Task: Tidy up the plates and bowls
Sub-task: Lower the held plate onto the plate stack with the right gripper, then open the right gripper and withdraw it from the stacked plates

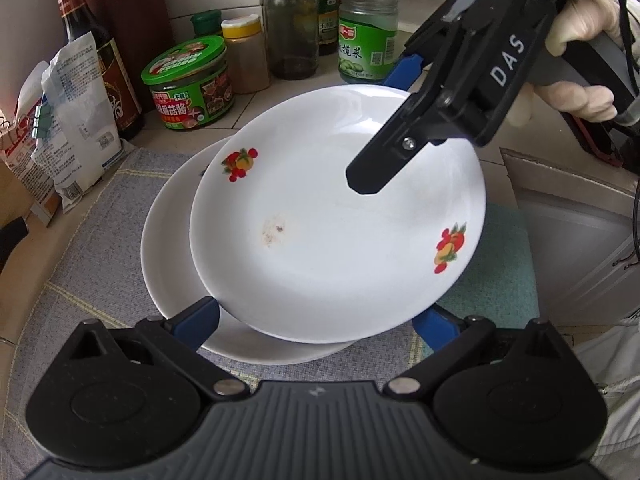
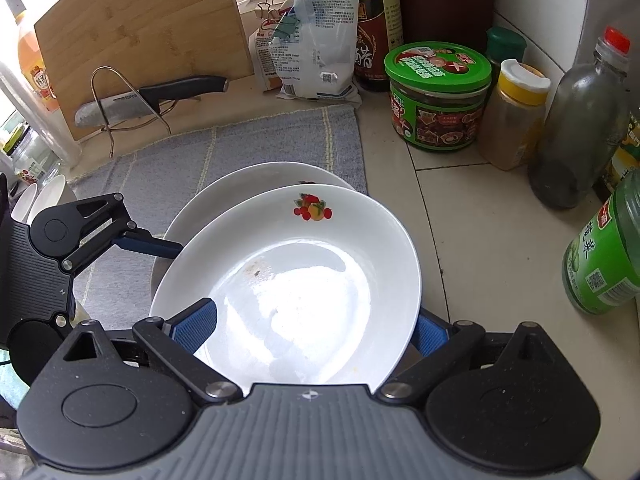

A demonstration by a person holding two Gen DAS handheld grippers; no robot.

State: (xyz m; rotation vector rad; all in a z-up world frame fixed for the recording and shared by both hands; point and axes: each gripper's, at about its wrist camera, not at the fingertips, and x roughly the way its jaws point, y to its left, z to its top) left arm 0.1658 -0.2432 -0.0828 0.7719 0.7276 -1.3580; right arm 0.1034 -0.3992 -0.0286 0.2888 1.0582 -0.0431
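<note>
A white plate with fruit decals [image 1: 320, 248] [image 2: 288, 280] hangs tilted over a plain white plate [image 1: 168, 256] [image 2: 224, 196], which lies on the grey mat [image 1: 80, 272]. My right gripper [image 2: 312, 332] [image 1: 384, 128] is shut on the decorated plate's rim, with one finger inside the dish and the other under it. My left gripper [image 1: 316, 322] is open at the opposite rim, and both blue fingers [image 1: 200, 320] [image 2: 148, 245] reach beneath the raised plate. A brown smear [image 1: 274, 230] marks the plate's middle.
Jars and bottles line the tiled back: a green-lidded jar [image 2: 438, 96], a yellow-capped shaker [image 2: 516, 116], a glass bottle [image 2: 580, 128] and a green jar [image 2: 604, 260]. A knife on a wire rack [image 2: 132, 102], a cutting board [image 2: 140, 32] and white bowls [image 2: 44, 200] stand left.
</note>
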